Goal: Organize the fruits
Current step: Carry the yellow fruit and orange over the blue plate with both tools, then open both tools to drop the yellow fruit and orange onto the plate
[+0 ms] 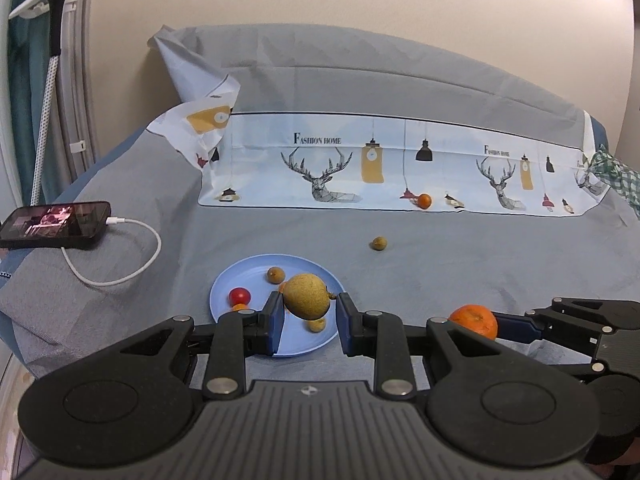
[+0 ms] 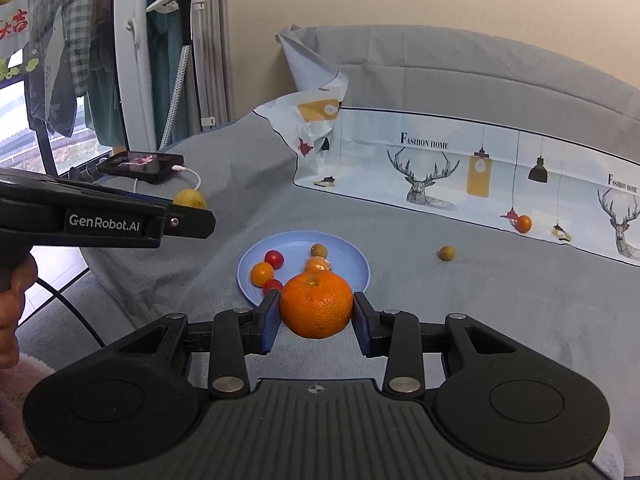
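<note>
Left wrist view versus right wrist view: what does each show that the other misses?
Only the left wrist view shows the left gripper closing on the pear from behind. Only the right wrist view shows the window and the person's hand. Both show the blue plate, the phone, the mandarin in the right gripper, and two loose fruits beyond.

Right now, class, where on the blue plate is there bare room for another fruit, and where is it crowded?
The blue plate is bare along its right side and far rim. Its left and middle are crowded: cherry tomato, small orange, longan.
</note>
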### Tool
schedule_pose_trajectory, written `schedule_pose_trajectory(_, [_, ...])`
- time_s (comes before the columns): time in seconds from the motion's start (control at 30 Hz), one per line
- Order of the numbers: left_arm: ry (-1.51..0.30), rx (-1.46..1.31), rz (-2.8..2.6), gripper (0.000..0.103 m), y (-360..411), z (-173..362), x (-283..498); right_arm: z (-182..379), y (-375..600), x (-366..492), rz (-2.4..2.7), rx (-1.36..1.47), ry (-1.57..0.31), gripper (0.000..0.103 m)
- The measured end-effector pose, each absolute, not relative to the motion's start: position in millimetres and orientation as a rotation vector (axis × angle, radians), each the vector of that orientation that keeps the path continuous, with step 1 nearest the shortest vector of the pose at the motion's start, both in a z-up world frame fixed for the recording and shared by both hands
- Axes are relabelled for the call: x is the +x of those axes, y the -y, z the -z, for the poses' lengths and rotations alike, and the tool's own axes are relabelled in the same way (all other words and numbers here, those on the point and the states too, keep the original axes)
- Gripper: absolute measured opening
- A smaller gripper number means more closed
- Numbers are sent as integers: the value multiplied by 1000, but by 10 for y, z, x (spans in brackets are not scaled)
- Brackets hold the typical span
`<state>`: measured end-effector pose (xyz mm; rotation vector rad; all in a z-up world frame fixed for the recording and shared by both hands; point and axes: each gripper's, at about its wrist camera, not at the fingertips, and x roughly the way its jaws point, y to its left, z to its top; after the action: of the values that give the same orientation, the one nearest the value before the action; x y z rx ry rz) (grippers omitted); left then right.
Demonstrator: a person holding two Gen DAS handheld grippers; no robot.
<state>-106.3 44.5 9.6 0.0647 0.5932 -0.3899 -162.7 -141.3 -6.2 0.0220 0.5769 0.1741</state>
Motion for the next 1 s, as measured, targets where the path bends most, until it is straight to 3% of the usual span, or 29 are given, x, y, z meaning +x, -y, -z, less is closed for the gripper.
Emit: schedule_pose_trajectory(1.0, [-784,69,283,31,-237,619,483,736,1386,-120,-196,32,-724,40])
